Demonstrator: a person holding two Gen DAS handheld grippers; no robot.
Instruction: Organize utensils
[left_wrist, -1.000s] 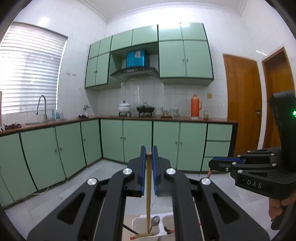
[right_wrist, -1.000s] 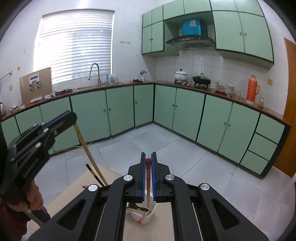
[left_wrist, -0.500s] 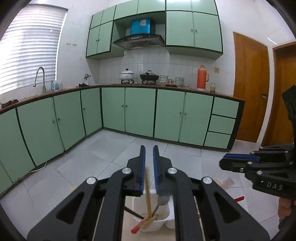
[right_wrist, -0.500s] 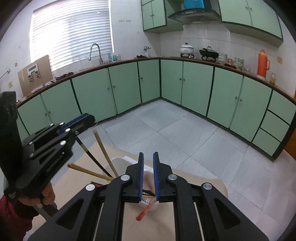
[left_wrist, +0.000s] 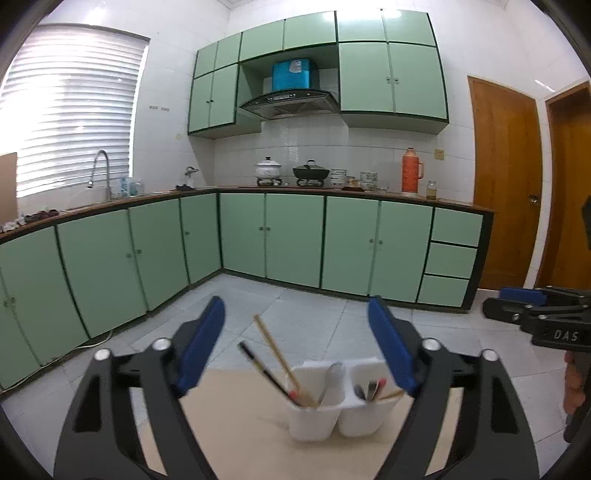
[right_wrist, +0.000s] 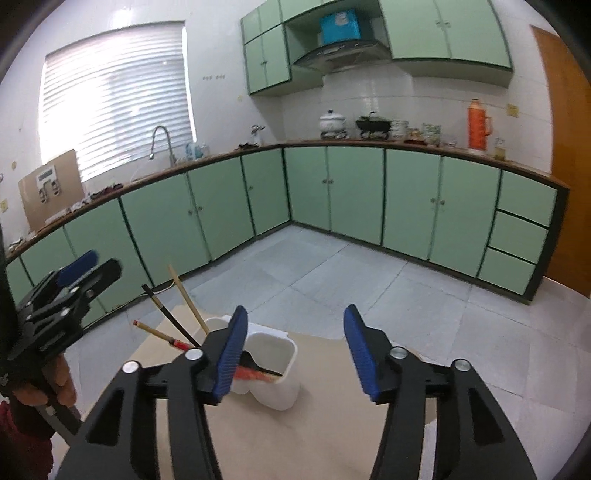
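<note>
Left tongs (left_wrist: 295, 345) and right tongs (right_wrist: 291, 349) are opening with nothing between them; just beyond, the white two-cup holder (left_wrist: 332, 413) props chopsticks (left_wrist: 275, 356) upright, sorted.

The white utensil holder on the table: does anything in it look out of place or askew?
Nothing is spilled or damaged. The utensil holder stands upright on the table. The chopsticks only lean out steeply to one side instead of standing straight.
</note>
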